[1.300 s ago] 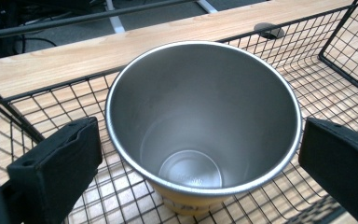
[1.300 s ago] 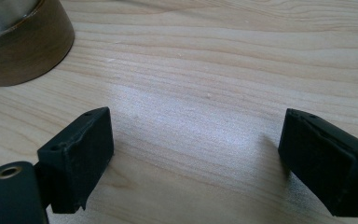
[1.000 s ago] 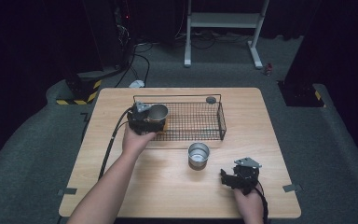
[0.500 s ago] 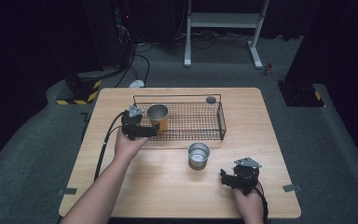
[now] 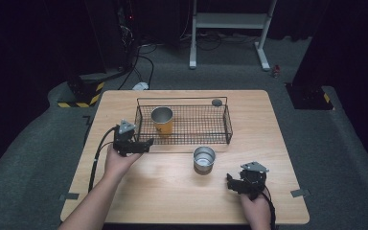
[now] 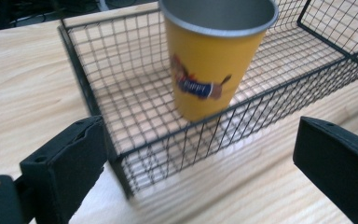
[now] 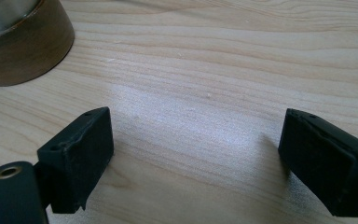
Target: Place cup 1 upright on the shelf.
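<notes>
A yellow metal cup (image 5: 162, 120) with a printed picture stands upright in the left end of a black wire basket (image 5: 196, 125). My left gripper (image 5: 146, 143) sits on the table just outside the basket's front left corner, pointing at it. In the left gripper view its jaws (image 6: 205, 172) stand wide apart with nothing between them; they have just been closing a little. The cup (image 6: 214, 60) rises behind the basket wall (image 6: 279, 91). My right gripper (image 5: 230, 181) rests open near the table's front right, with bare wood between its jaws (image 7: 196, 163).
A silver cup (image 5: 204, 159) stands on the wooden table (image 5: 268, 124) in front of the basket, left of my right gripper; its base (image 7: 23, 42) shows in the right gripper view. A small dark round object (image 5: 216, 102) lies by the basket's back right corner.
My left gripper let go of the yellow cup, which now stands in the basket. The hand drew back out of the basket toward the person. The right hand kept still.
</notes>
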